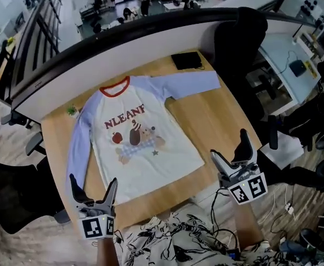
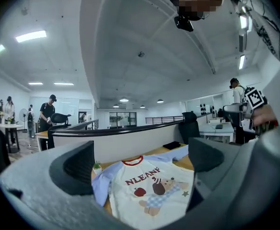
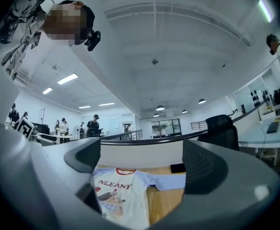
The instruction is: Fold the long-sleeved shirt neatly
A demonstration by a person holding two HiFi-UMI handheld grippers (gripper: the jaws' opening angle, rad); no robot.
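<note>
Wooden table (image 1: 220,121); shirt (image 1: 142,151), hem behind wide-jawed left gripper (image 1: 93,180), right gripper (image 1: 228,144) equally wide.

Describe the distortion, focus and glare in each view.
Head view: fisheye bends the partition into an arc; the shirt is sharp, evenly lit. Left gripper view: near jaws soft, ceiling light blown out. Right gripper view: soft jaws, dark corners.
</note>
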